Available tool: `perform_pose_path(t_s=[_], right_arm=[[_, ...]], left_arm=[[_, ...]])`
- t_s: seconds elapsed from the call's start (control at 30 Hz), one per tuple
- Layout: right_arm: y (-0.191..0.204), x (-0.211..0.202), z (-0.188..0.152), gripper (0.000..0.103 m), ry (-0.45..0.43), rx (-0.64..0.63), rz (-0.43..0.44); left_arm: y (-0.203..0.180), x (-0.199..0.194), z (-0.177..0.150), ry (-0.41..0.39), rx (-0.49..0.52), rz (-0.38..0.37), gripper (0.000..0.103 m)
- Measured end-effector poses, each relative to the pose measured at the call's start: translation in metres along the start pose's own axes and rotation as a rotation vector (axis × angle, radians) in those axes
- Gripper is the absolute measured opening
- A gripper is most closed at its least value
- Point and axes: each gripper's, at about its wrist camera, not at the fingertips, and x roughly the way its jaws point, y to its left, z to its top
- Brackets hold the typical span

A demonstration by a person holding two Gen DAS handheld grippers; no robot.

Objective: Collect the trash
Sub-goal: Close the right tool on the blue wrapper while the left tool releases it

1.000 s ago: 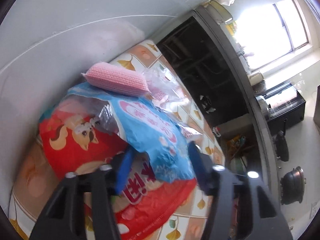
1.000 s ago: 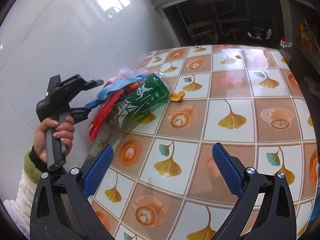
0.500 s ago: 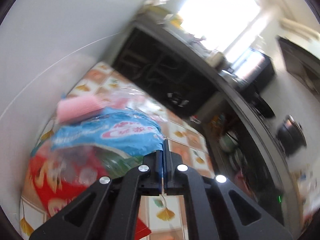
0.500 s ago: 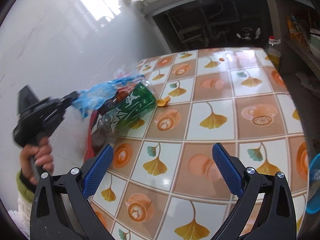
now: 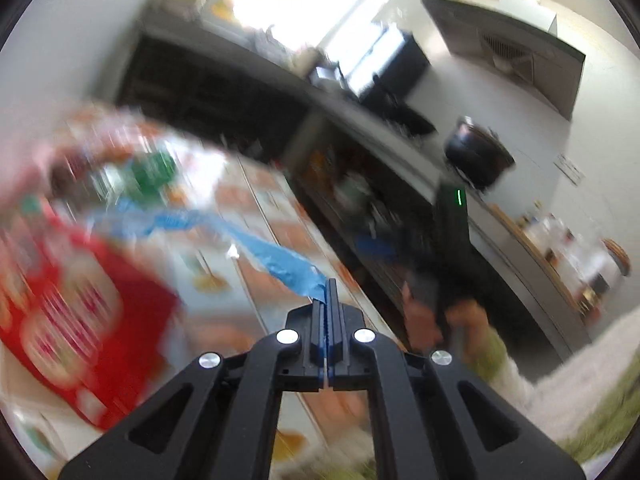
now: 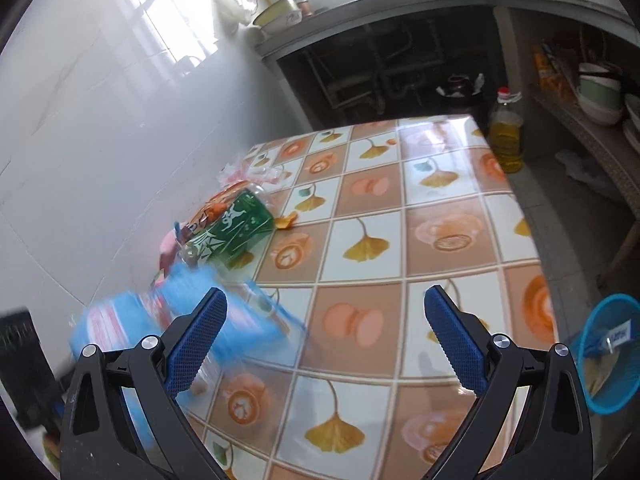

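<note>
My left gripper (image 5: pixel 328 294) is shut on the corner of a blue plastic wrapper (image 5: pixel 276 258), which trails blurred to the left above the table. The same blue wrapper (image 6: pixel 120 324) hangs in the air at the lower left of the right wrist view, next to the black body of the left gripper (image 6: pixel 20 360). On the tiled table (image 6: pixel 440 200), by the wall, lie a green-labelled bottle (image 6: pixel 236 228), a red bag (image 5: pixel 80 300) and a pink item (image 6: pixel 170 244). Over the near part of the table, my right gripper (image 6: pixel 325 298) stands open with nothing between its fingers.
A blue mesh basket (image 6: pixel 608 352) stands on the floor at the table's right. A yellow oil bottle (image 6: pixel 506 136) stands on the floor past the far corner. A small orange scrap (image 6: pixel 286 221) lies beside the green bottle. White tiled wall on the left.
The left gripper shut on the blue wrapper, lifted it off the pile and swung it toward the near side. The right gripper drew back a little and stayed open.
</note>
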Motion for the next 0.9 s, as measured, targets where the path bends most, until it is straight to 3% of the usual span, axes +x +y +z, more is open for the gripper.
perform_pose_path(t_s=[0.1, 0.23, 0.27, 0.3, 0.37, 0.4, 0.53, 0.63, 0.73, 0.9], right_arm=[[0.001, -0.011, -0.006, 0.095, 0.003, -0.024, -0.002], [0.002, -0.022, -0.018, 0.095, 0.053, -0.048, 0.021], [0.002, -0.025, -0.021, 0.095, 0.071, -0.051, 0.031], [0.001, -0.028, -0.025, 0.095, 0.084, -0.054, 0.032], [-0.002, -0.034, -0.030, 0.095, 0.102, -0.056, 0.021], [-0.004, -0.037, -0.034, 0.094, 0.110, -0.054, 0.011], [-0.019, -0.042, -0.044, 0.086, 0.134, -0.035, -0.041], [-0.031, -0.034, -0.046, 0.074, 0.154, -0.007, -0.056], [-0.046, -0.016, -0.049, 0.067, 0.192, 0.017, -0.078], [-0.067, 0.009, -0.063, 0.060, 0.316, 0.112, -0.102]], left_arm=[[-0.005, 0.028, -0.033, 0.131, -0.039, -0.031, 0.000], [-0.008, 0.061, -0.063, 0.277, -0.014, 0.058, 0.004], [-0.007, 0.066, -0.067, 0.315, -0.022, 0.060, 0.017], [-0.008, 0.070, -0.071, 0.351, -0.027, 0.064, 0.037], [-0.011, 0.068, -0.071, 0.341, 0.001, 0.075, 0.052], [-0.014, 0.063, -0.070, 0.318, 0.028, 0.067, 0.054], [-0.011, 0.052, -0.059, 0.261, 0.046, 0.053, 0.056], [-0.008, 0.057, -0.050, 0.247, 0.030, 0.027, 0.055], [-0.007, 0.068, -0.051, 0.256, 0.010, -0.020, 0.054], [-0.001, 0.100, -0.053, 0.314, 0.016, 0.027, 0.054]])
